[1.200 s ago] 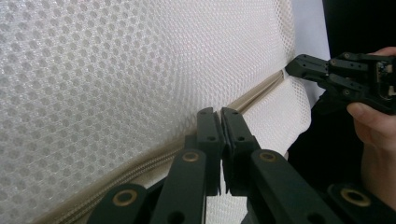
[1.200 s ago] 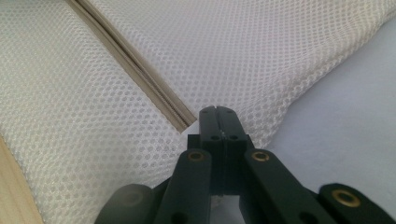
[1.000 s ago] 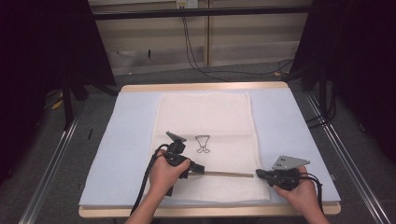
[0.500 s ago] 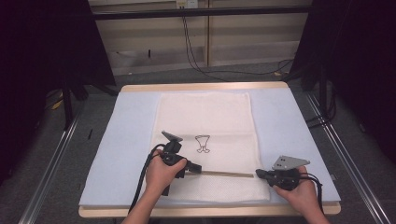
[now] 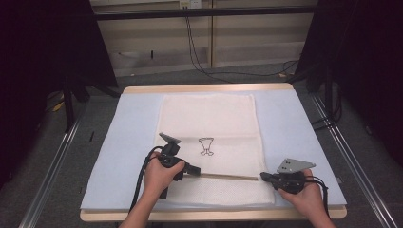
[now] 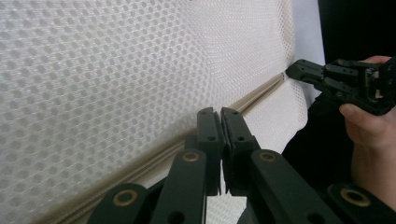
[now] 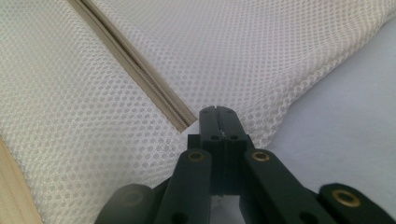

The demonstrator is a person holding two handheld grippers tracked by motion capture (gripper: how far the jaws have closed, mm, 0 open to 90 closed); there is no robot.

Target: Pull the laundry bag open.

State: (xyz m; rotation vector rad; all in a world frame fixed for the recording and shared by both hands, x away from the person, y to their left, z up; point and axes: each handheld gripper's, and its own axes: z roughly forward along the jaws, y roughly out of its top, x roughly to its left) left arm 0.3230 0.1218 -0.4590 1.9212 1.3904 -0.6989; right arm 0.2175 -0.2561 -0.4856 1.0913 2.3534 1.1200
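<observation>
A white mesh bag [image 5: 209, 142] lies flat on the blue table [image 5: 294, 137], its zipper [image 5: 223, 176] running between both grippers. The left gripper [image 5: 192, 168] has edged slightly along the zipper since a second ago, jaws pinched shut at the zipper; the right gripper [image 5: 263, 176] clamps the bag's edge at the zipper end, so the zip is probably being worked.

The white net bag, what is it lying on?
The white net bag lies flat on a pale blue mat that covers the wooden table. What is inside the bag cannot be made out through the mesh.
</observation>
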